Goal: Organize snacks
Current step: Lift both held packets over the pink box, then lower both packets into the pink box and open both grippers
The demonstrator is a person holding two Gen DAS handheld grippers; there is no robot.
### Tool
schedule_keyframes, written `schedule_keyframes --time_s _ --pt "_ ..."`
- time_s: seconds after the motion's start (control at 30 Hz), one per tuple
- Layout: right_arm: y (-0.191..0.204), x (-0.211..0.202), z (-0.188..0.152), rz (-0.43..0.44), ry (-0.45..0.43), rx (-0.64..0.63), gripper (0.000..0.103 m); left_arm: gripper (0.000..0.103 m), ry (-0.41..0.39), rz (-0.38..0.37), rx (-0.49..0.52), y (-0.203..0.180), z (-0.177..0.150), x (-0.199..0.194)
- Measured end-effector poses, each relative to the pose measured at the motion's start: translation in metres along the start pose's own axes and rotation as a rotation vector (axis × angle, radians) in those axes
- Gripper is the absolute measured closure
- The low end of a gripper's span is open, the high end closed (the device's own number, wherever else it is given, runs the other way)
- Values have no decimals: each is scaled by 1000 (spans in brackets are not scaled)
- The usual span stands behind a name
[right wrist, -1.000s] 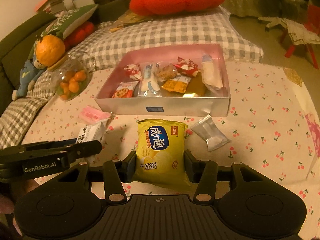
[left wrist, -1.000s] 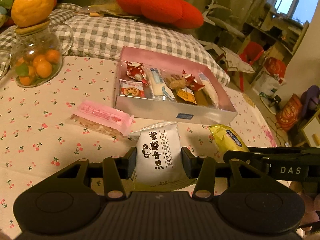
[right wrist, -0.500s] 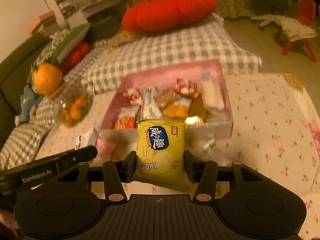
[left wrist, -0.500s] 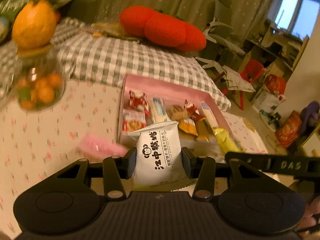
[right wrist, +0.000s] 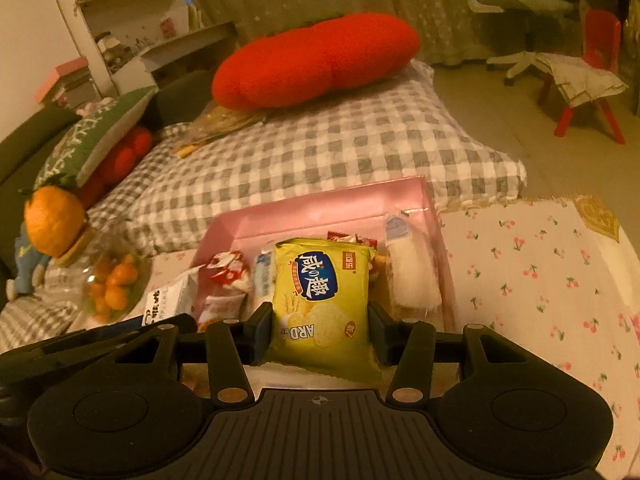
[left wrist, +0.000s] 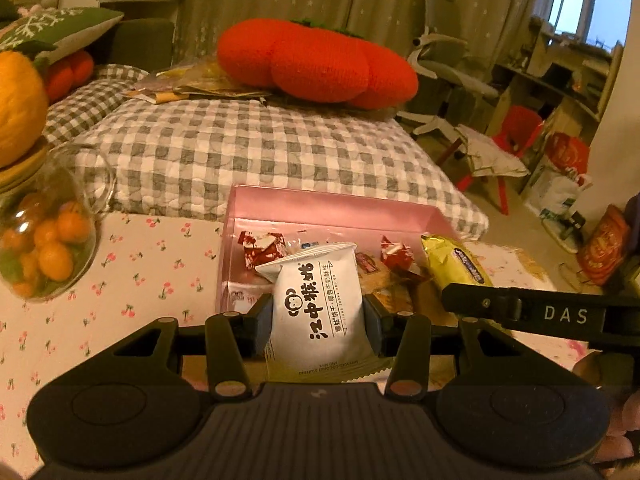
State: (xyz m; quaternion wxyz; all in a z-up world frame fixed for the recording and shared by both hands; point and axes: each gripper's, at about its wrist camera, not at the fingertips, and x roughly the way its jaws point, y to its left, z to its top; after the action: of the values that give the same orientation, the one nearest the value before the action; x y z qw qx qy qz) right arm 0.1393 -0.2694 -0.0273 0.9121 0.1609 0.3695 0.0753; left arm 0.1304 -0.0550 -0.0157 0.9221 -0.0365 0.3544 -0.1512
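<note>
Left wrist view: left gripper (left wrist: 318, 316) partly closed, pads pressed on both sides of a white snack packet (left wrist: 318, 308) with black lettering, held upright and lifted in front of the pink box (left wrist: 332, 204). Box lying on the cherry-print cloth (left wrist: 152, 264), already holding red-wrapped sweets (left wrist: 260, 246) and other small packets. At the right edge of this view, the yellow chip bag (left wrist: 454, 262) seen side-on above the right gripper's black arm marked DAS. At the left, a glass jar (left wrist: 44, 248) of small oranges, topped with a large orange (left wrist: 18, 104); behind, a checked cushion (left wrist: 256, 148) bearing a red plush pillow (left wrist: 316, 64). Right wrist view: right gripper (right wrist: 320, 330) likewise partly closed, clamped on the yellow chip bag (right wrist: 322, 300), blue label facing the camera, carried over the near wall of the pink box (right wrist: 320, 208). Shown here and hidden in the other view: a long pale wrapped snack (right wrist: 410, 272) along the box's right side, and the cloth (right wrist: 540, 272) stretching away to the right. White packet (right wrist: 168, 296) only a sliver at lower left, above the left gripper's dark arm. Jar (right wrist: 112, 284) and orange (right wrist: 54, 220) farther left, small.
</note>
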Motion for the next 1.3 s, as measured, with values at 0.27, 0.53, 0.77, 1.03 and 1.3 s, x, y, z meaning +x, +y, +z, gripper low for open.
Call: schedule_keyframes --time_s 0.27,0.53,0.77,1.03,1.3 --pt "-3 27 3 -44 14 6 54 59 19 38 42 -4 -3 28" --pt "-3 36 1 -62 28 -5 54 59 38 58 82 -10 -3 37" --pt "-3 38 1 -66 33 -4 54 59 36 69 100 -10 -5 41" --pt "-4 27 6 -59 19 39 39 39 -8 65 121 -15 -5 30" --pt "-2 3 9 -57 5 37 27 23 -14 58 141 -22 -7 14"
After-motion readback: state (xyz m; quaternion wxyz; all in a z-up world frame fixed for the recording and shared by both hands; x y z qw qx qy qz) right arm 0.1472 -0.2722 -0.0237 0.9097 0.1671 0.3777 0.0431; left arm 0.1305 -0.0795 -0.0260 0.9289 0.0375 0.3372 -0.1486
